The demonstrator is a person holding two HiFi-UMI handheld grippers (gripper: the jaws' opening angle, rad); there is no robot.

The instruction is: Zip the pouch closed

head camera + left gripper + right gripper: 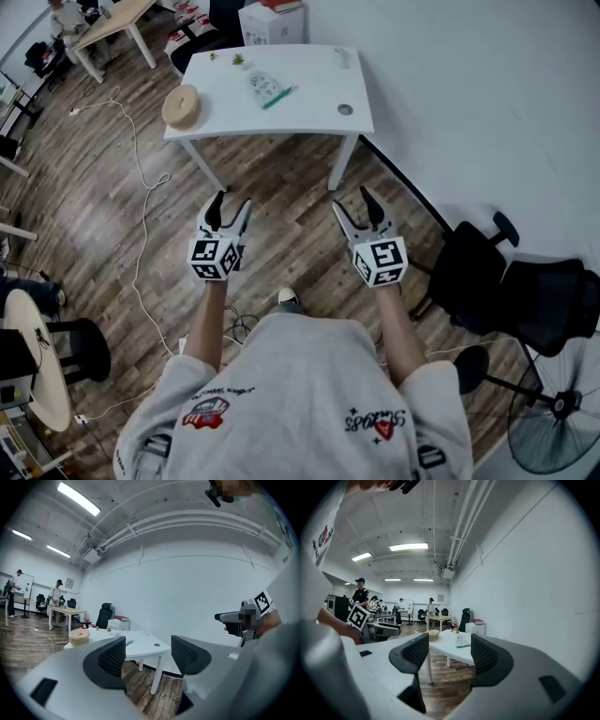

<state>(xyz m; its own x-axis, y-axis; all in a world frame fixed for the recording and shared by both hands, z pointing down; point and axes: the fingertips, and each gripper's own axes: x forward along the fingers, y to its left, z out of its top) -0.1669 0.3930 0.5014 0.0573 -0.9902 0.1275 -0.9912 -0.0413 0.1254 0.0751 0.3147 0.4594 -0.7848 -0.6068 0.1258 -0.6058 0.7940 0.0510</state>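
A clear pouch (265,88) with a green zip edge lies flat near the middle of the white table (309,112), far ahead of me. It shows small in the right gripper view as the pouch (462,641). My left gripper (228,212) hangs open over the wood floor, well short of the table. My right gripper (363,211) is open too, level with the left one and empty. In the left gripper view the left gripper (147,657) frames the table (140,649); the right gripper (447,654) faces the table end-on.
A round wooden box (182,106) sits at the table's left corner, small items (237,59) at its far edge. Black office chairs (511,286) and a fan (558,422) stand on my right. A white cable (141,178) trails across the floor at left. People work at far desks (401,609).
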